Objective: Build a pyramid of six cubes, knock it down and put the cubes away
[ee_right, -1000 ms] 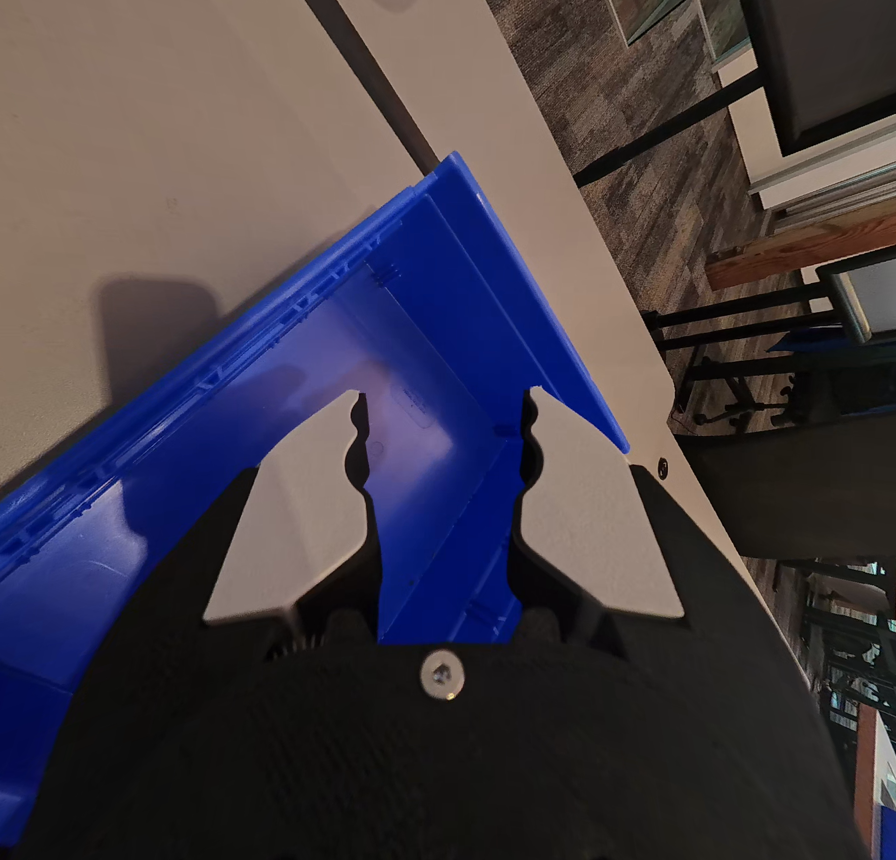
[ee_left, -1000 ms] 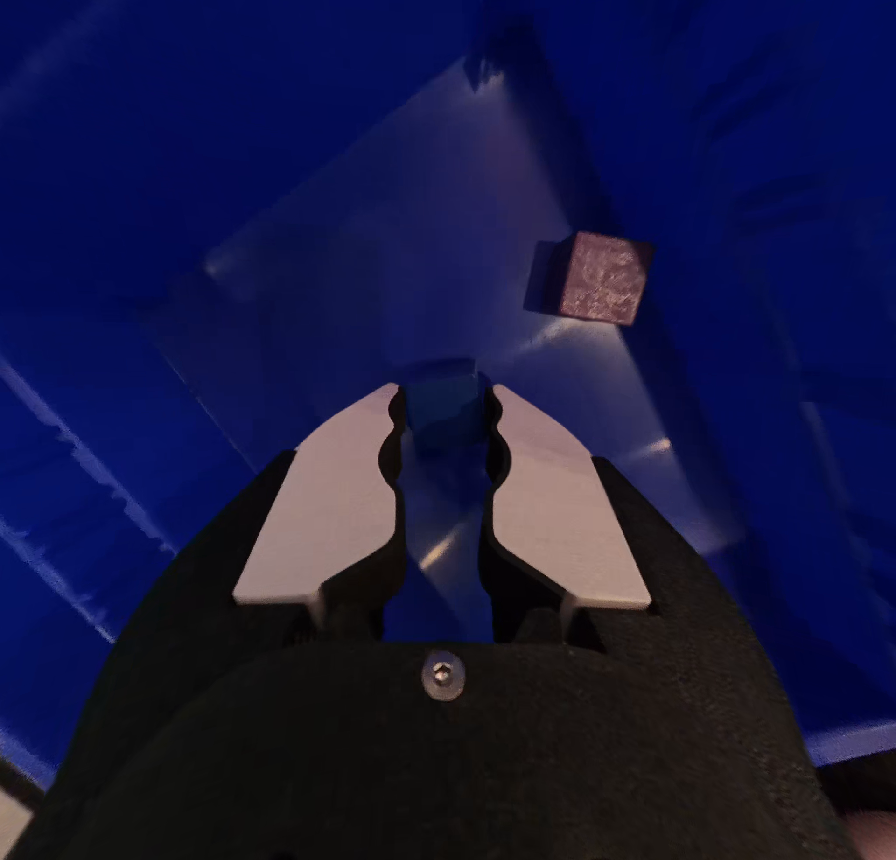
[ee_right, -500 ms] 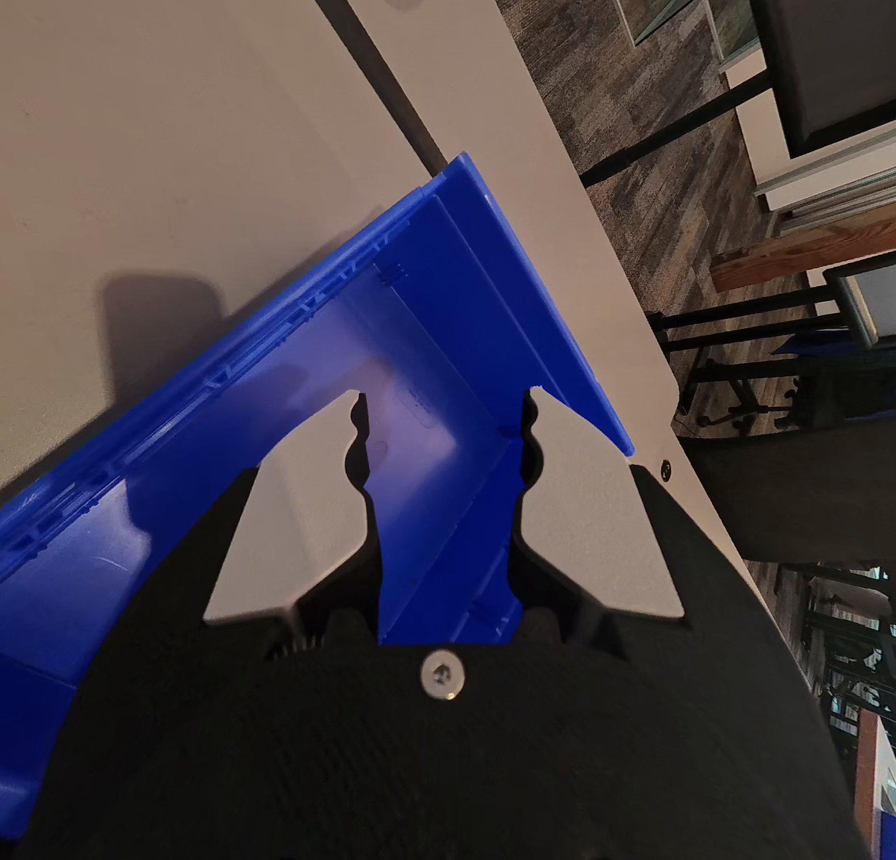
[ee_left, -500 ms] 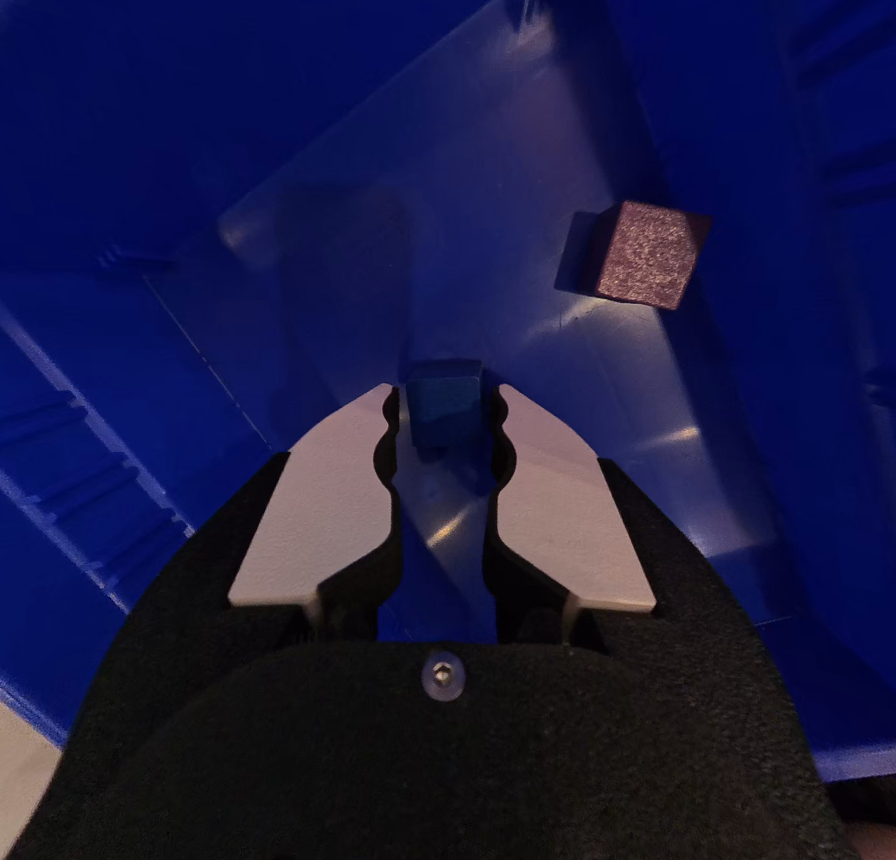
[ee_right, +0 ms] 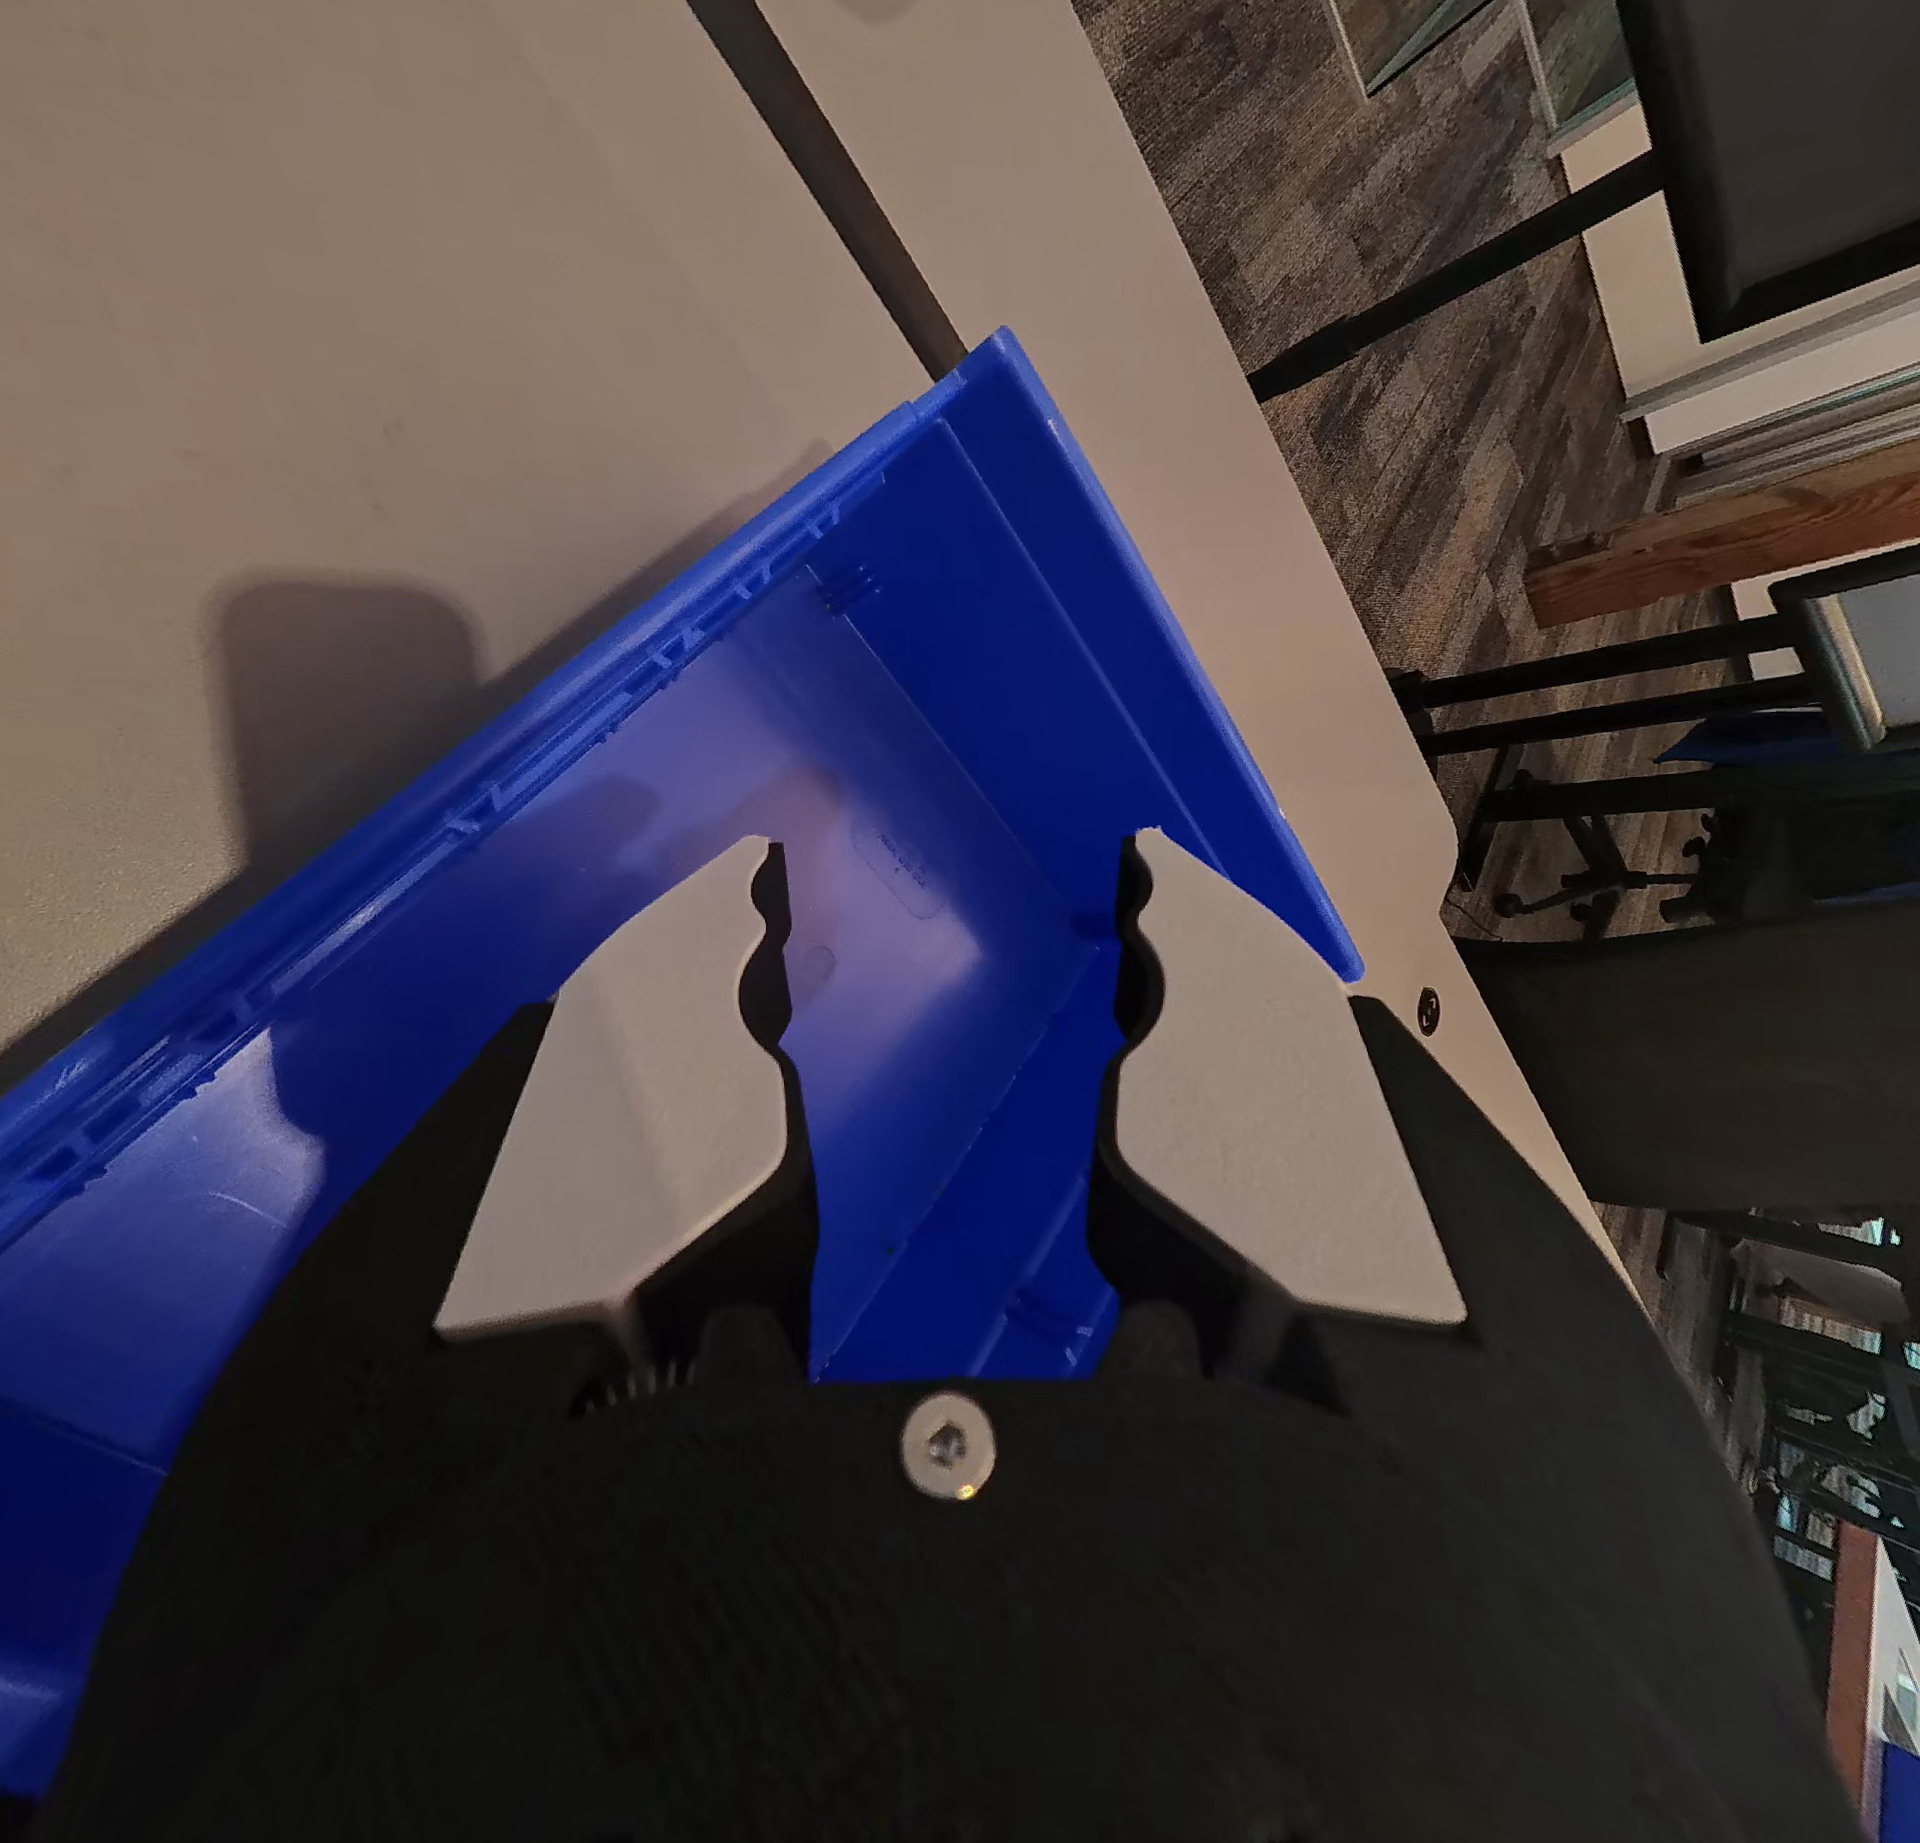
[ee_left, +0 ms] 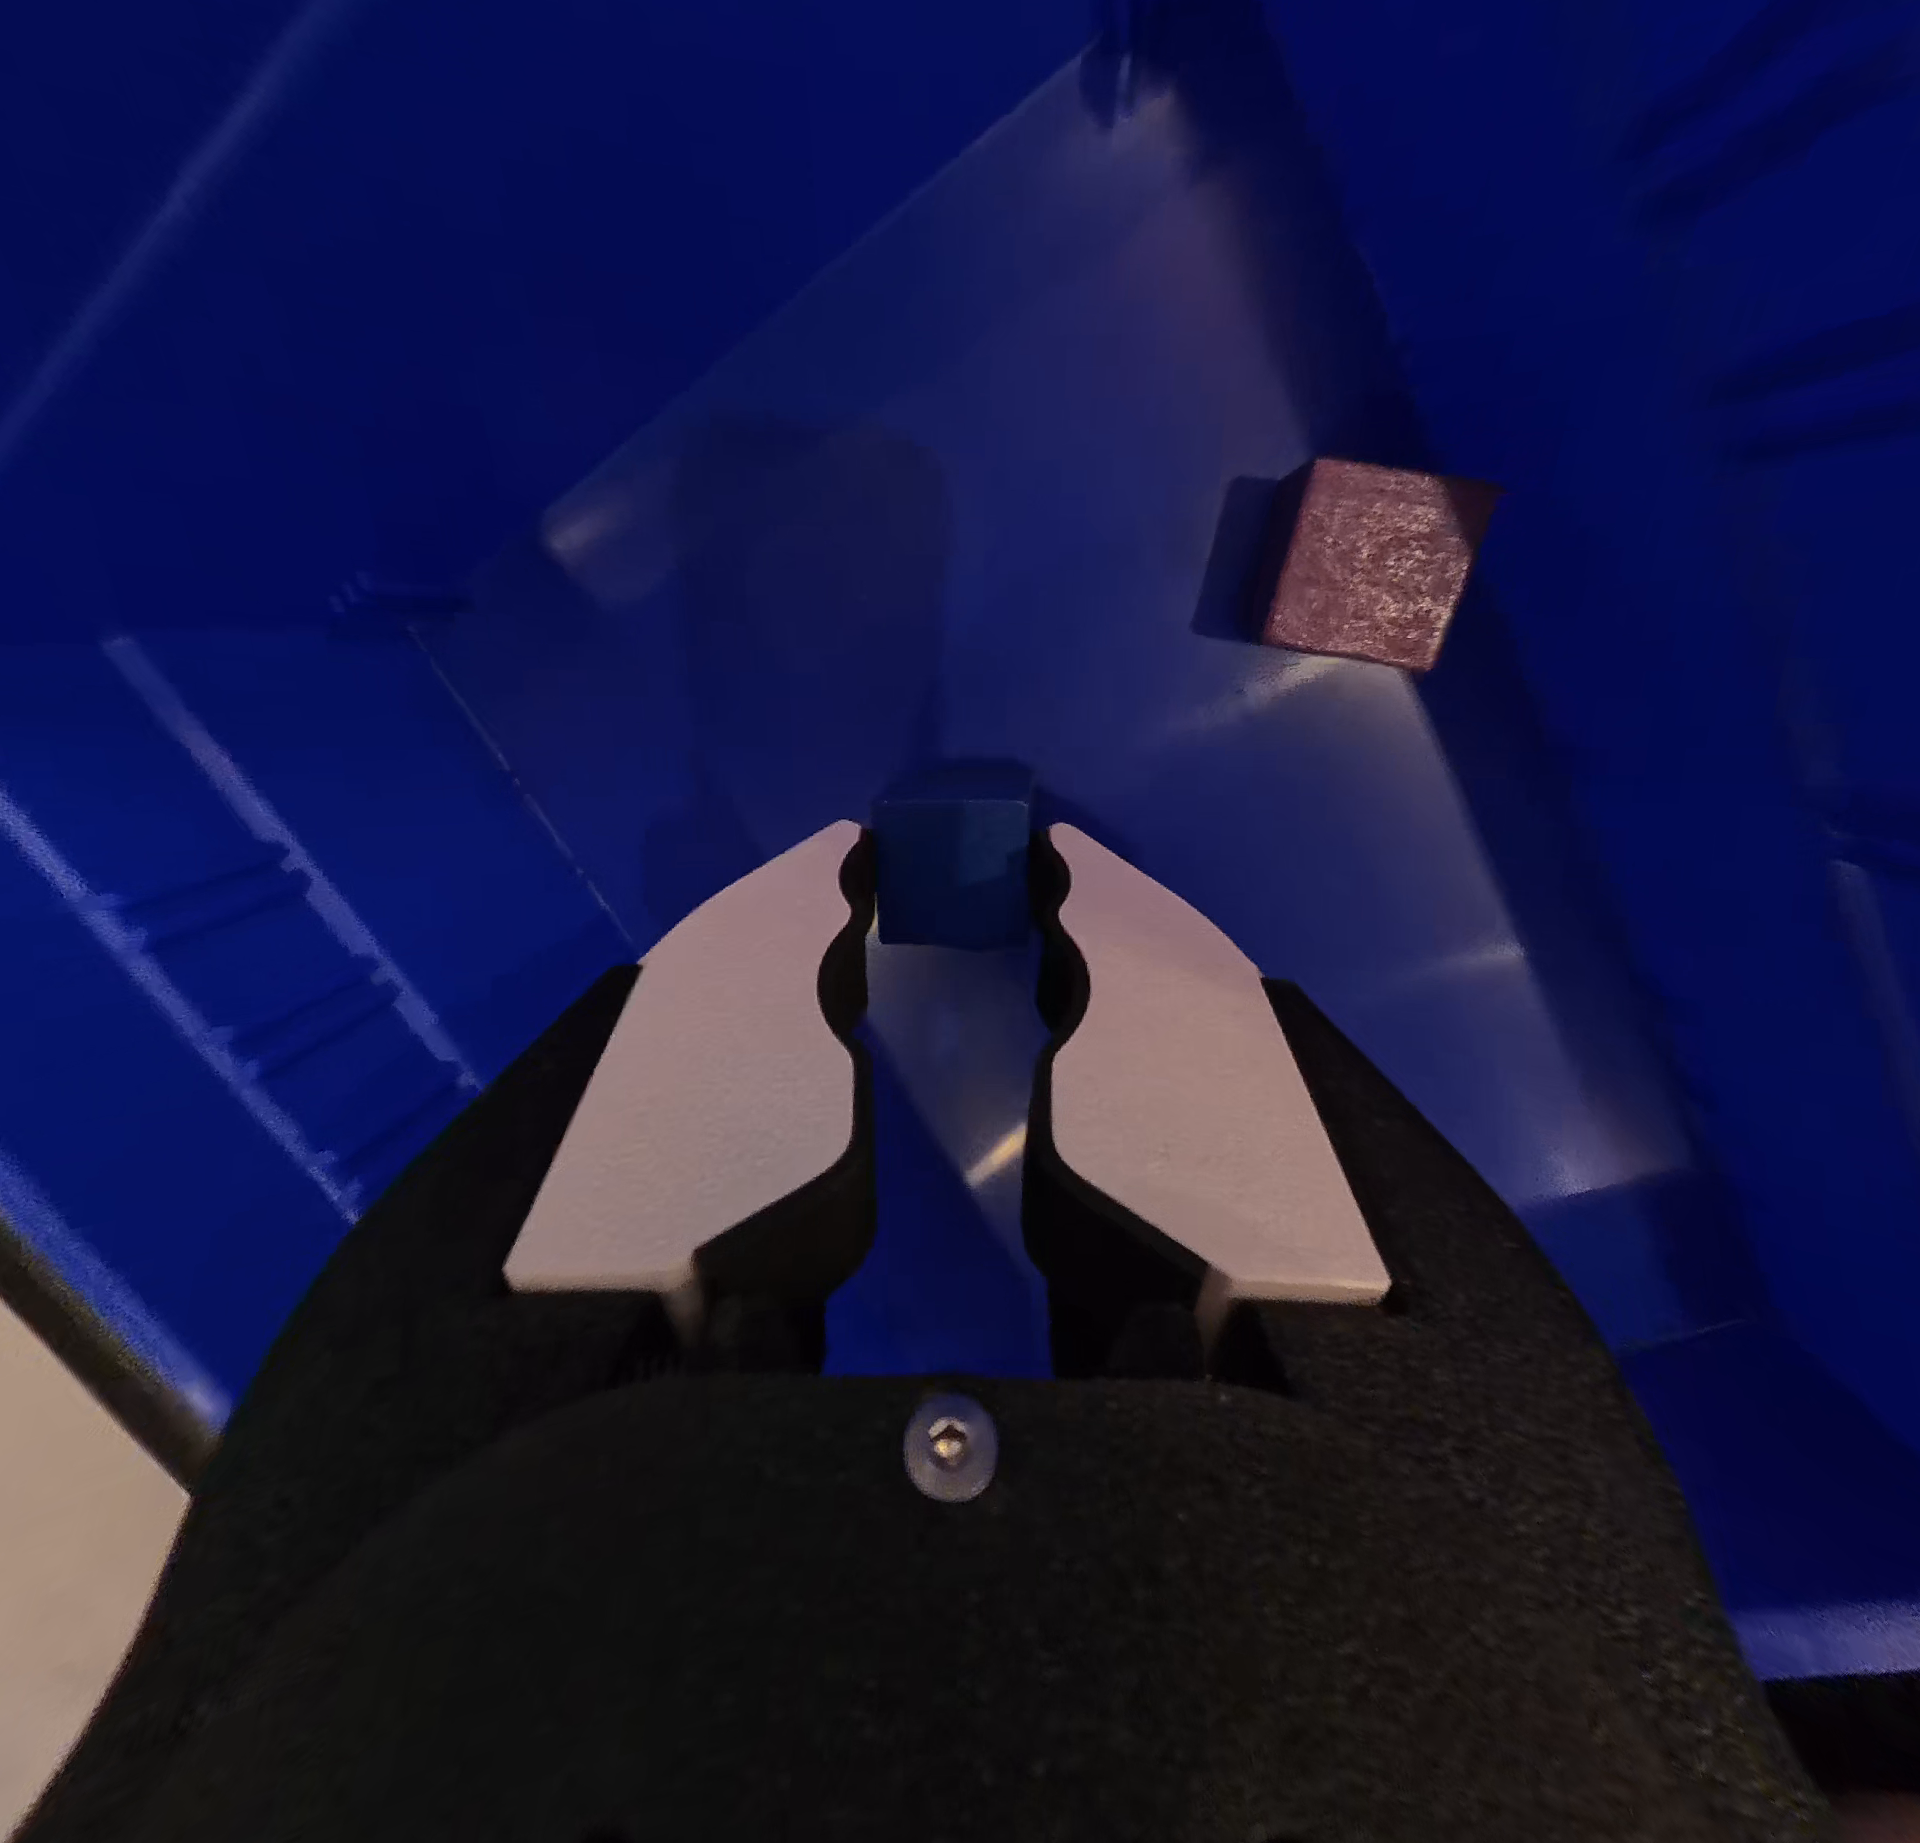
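Observation:
In the left wrist view my left gripper (ee_left: 951, 837) is inside the blue bin (ee_left: 520, 339), shut on a small blue cube (ee_left: 951, 874) held between its fingertips just above the bin floor. A dark red cube (ee_left: 1361, 572) lies on the bin floor against the right wall, ahead and to the right of the gripper. In the right wrist view my right gripper (ee_right: 951, 843) is open and empty, hovering over the far corner of the blue bin (ee_right: 1091, 588). No other cubes show.
The bin stands on a light table (ee_right: 364, 235) near its right edge, with a dark seam running across the tabletop. Beyond the edge are carpet floor, black table legs and chairs (ee_right: 1558, 713). A strip of table shows at the lower left of the left wrist view (ee_left: 62, 1481). My hands' fingertips stand some 60 cm from each other.
My left gripper has drawn back and turned a little with the blue cube in it; the red cube sits farther right in view and the bin's rim now shows. The right gripper barely moved.

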Demonstrator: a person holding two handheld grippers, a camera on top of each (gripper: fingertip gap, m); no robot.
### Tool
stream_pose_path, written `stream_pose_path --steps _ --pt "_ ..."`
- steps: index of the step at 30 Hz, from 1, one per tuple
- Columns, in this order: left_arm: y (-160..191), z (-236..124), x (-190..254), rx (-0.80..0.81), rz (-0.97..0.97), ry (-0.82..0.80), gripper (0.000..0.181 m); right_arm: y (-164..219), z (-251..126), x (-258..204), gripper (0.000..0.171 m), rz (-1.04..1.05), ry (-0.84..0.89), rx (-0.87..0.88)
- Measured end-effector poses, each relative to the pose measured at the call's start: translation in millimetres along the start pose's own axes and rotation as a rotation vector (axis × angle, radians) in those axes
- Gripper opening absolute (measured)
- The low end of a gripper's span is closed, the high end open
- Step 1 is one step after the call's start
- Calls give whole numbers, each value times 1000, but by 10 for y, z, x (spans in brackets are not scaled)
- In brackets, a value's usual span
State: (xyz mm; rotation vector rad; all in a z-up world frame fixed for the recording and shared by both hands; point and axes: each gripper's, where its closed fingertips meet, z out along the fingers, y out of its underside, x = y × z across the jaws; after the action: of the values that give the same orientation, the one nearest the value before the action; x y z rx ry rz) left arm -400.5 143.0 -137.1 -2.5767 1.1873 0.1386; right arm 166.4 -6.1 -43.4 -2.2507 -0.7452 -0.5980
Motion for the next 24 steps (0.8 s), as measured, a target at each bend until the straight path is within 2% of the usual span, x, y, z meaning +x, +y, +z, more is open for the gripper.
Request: stream_pose_path --steps 4,9,12,15,17,20,22,24 --pt "-38 -294 -111 42 -24 -85 29 6 -3 6 62 2 1 0" --pt "-239 -1074 -151 241 -59 -227 29 7 -10 14 62 5 2 2" --pt "-547 -1559 152 454 -21 -191 29 -4 -19 16 62 5 4 6" --pt "-964 -1860 835 662 164 -16 29 -11 -28 14 62 3 5 8" --pt "-1201 -1907 1404 736 319 129 28 -19 -36 10 62 2 4 11" --pt "-1454 -1760 2202 770 532 303 28 -32 -52 10 62 0 6 16" --pt "-1530 -1556 2585 725 611 385 28 -41 -64 19 62 -2 9 20" --pt "-1566 -1322 2787 673 673 399 28 -77 -93 35 62 -11 20 39"
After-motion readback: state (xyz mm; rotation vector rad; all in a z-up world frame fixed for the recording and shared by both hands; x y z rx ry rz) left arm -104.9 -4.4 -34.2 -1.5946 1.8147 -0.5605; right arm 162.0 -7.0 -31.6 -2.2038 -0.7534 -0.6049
